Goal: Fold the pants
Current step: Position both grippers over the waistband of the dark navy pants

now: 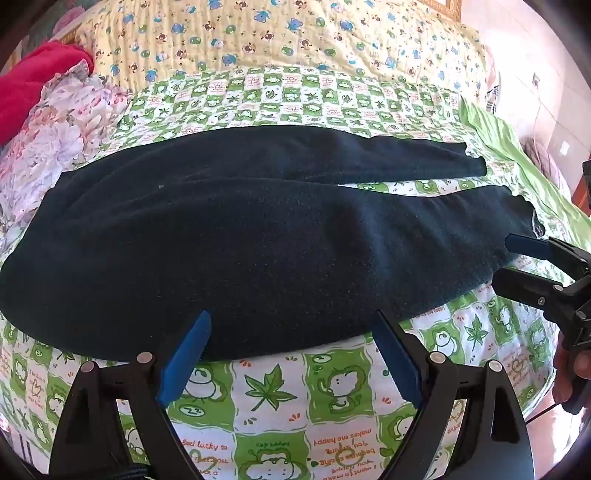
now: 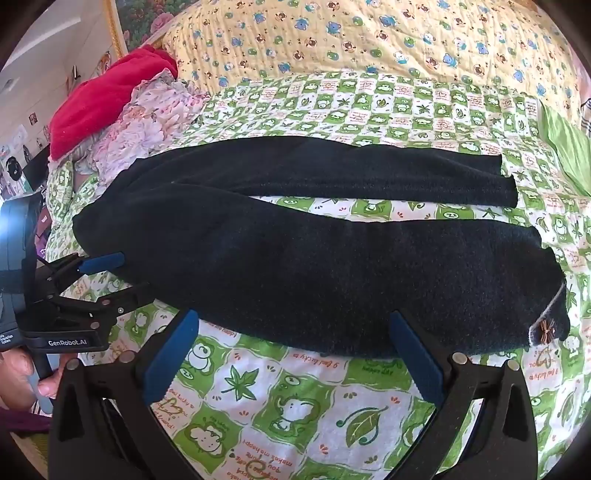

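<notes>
Dark pants (image 1: pixel 258 229) lie spread flat across a green-and-white checked blanket (image 1: pixel 269 391) printed with leaves and cartoon animals, which covers the bed. The waist end lies toward the blanket's left side; the two legs run toward its right side and part there, a wedge of blanket showing between them. The nearer leg ends in a cuff with a small brown bow (image 2: pixel 546 330).

The left gripper (image 1: pixel 291 325) is held above the blanket's near edge with its jaws spread wide; its blue fingertips (image 1: pixel 201 325) reach just to the near hem of the pants, and nothing is clamped between them. The right gripper (image 2: pixel 293 325) is likewise spread wide at the near edge of the nearer leg, gripping nothing. Whether either gripper's tips touch the fabric cannot be told.

Beyond the pants, at the blanket's far edge, lies a yellow quilt (image 1: pixel 295 33) with small bear prints. Toward the far left corner sit a floral cloth (image 1: pixel 55 129) and a red garment (image 1: pixel 37 81).
</notes>
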Motion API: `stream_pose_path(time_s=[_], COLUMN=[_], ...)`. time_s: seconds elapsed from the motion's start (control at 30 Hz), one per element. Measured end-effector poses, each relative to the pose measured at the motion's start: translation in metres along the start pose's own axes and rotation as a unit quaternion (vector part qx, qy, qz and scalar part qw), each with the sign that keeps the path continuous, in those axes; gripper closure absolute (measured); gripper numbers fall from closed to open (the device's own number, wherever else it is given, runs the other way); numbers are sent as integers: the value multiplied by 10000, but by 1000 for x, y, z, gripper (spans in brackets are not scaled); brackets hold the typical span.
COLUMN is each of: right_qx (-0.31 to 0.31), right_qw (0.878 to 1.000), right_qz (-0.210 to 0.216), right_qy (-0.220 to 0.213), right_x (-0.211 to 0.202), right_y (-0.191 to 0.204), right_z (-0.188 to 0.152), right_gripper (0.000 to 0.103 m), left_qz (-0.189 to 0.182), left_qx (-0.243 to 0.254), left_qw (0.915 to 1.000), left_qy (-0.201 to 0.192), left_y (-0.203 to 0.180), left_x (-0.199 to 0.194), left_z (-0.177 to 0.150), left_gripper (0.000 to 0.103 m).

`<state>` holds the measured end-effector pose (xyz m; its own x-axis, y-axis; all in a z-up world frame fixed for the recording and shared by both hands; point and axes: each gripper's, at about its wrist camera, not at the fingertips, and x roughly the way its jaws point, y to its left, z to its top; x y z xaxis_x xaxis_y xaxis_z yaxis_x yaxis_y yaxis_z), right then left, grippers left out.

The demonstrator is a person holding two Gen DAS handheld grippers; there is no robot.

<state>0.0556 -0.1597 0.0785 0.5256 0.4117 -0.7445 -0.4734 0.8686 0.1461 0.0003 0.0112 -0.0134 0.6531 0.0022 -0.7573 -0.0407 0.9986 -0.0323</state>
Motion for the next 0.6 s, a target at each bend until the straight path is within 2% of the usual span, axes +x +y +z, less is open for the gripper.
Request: stream_pose_path(time_s=[0.6], right_qx=[0], right_qw=[10000], right_qz=[-3], right_qy=[0], right_x=[-1], right_y=[-1], right_z=[0], right_gripper=[1], left_qz=[-1], left_qx=[31], left_qw=[10000], left_qy=[16], left_y=[3], left_x=[2], left_z=[1], left_gripper=[14])
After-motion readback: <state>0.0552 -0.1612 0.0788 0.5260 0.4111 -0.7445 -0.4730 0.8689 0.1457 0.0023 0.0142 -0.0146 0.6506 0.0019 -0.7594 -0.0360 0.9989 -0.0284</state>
